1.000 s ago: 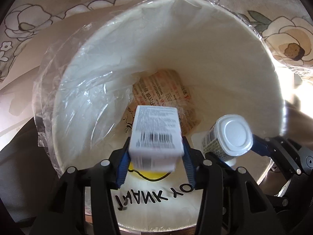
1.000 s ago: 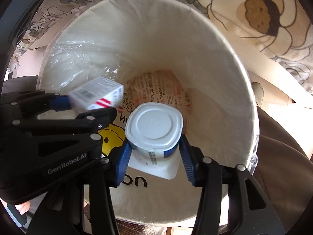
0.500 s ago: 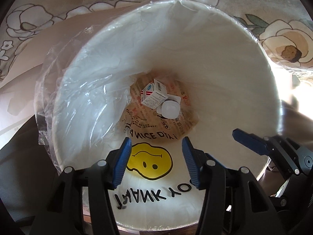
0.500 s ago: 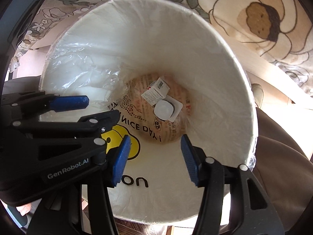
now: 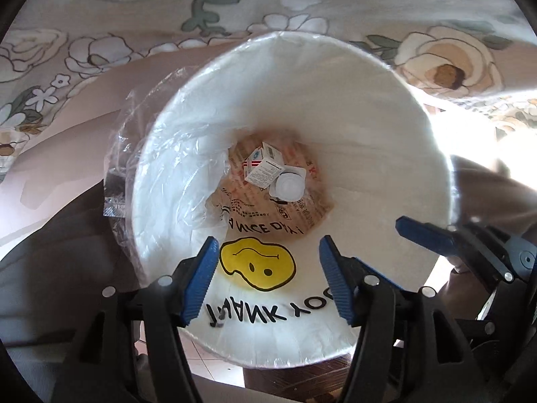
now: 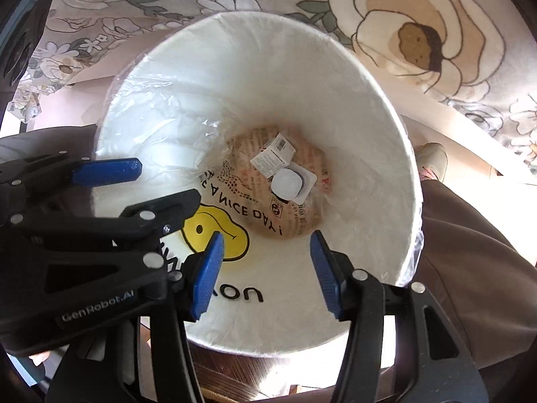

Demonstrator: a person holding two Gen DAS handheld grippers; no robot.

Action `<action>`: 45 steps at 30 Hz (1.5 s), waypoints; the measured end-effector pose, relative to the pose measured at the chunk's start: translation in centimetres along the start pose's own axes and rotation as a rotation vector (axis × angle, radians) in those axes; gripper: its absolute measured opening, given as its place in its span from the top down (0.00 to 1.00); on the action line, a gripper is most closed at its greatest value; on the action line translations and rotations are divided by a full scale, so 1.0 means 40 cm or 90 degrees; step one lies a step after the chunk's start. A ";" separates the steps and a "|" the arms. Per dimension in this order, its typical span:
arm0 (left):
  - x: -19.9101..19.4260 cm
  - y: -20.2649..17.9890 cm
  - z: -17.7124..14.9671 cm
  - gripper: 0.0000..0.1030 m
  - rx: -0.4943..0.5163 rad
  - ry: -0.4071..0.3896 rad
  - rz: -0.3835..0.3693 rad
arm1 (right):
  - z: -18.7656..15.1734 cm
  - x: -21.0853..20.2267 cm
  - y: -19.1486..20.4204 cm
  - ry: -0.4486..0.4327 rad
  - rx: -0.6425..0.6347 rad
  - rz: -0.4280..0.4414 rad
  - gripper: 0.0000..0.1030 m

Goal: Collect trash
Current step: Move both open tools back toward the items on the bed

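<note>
A white trash bin (image 5: 386, 107) lined with a smiley-face plastic bag (image 5: 256, 263) fills both views; its rim also shows in the right wrist view (image 6: 376, 80). At its bottom lie a small white carton (image 5: 263, 169) and a white lidded cup (image 5: 288, 186), touching each other; the carton (image 6: 273, 156) and cup (image 6: 287, 183) also show in the right wrist view. My left gripper (image 5: 268, 278) is open and empty above the bin's near rim. My right gripper (image 6: 266, 272) is open and empty beside it.
A floral cloth (image 5: 235, 10) hangs behind the bin, also seen in the right wrist view (image 6: 436, 27). Brown fabric (image 6: 470, 235) lies to the bin's right. The other gripper's blue finger (image 5: 426, 235) reaches over the rim at right.
Both grippers opened and dropped the carton and the cup, which now lie at the bin's bottom. Both grippers have since drawn back and up from the bin.
</note>
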State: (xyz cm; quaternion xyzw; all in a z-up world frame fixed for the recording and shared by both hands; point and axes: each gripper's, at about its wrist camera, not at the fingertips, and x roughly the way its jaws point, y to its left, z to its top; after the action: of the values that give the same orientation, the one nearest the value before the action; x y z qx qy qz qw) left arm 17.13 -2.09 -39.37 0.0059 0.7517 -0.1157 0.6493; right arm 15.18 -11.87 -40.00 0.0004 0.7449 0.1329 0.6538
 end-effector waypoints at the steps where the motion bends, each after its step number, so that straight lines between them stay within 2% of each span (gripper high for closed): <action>1: -0.023 -0.007 -0.012 0.34 0.012 -0.011 0.000 | -0.007 -0.012 0.004 0.000 -0.003 0.005 0.47; 7: -0.175 -0.020 -0.070 0.29 0.049 -0.074 0.027 | -0.050 -0.094 0.016 -0.011 -0.019 0.025 0.47; 12: -0.327 0.003 -0.096 0.20 0.043 -0.178 0.062 | -0.076 -0.205 -0.007 -0.053 -0.016 0.018 0.47; 15: -0.410 0.017 -0.103 0.17 0.032 -0.222 0.065 | -0.092 -0.286 -0.025 -0.086 -0.016 0.001 0.47; 18: -0.491 0.026 -0.102 0.17 0.014 -0.262 0.065 | -0.106 -0.379 -0.052 -0.130 -0.010 -0.009 0.44; 24: -0.665 0.005 -0.092 0.12 -0.016 -0.354 0.051 | -0.125 -0.620 -0.080 -0.260 -0.015 -0.053 0.39; 31: -0.855 -0.064 -0.042 0.09 -0.018 -0.459 0.059 | -0.116 -0.902 -0.108 -0.425 -0.042 -0.107 0.30; 35: -0.910 -0.093 0.009 0.09 -0.023 -0.489 0.073 | -0.083 -1.038 -0.126 -0.500 -0.061 -0.138 0.29; 45: -1.010 -0.133 0.140 0.09 -0.051 -0.533 0.089 | 0.048 -1.230 -0.182 -0.590 -0.094 -0.203 0.29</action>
State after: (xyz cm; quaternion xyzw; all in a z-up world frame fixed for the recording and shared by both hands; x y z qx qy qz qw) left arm 28.09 -2.55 0.29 -0.0155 0.4246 -0.0345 0.9046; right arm 25.46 -27.10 6.26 -0.1008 0.3550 0.0690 0.9268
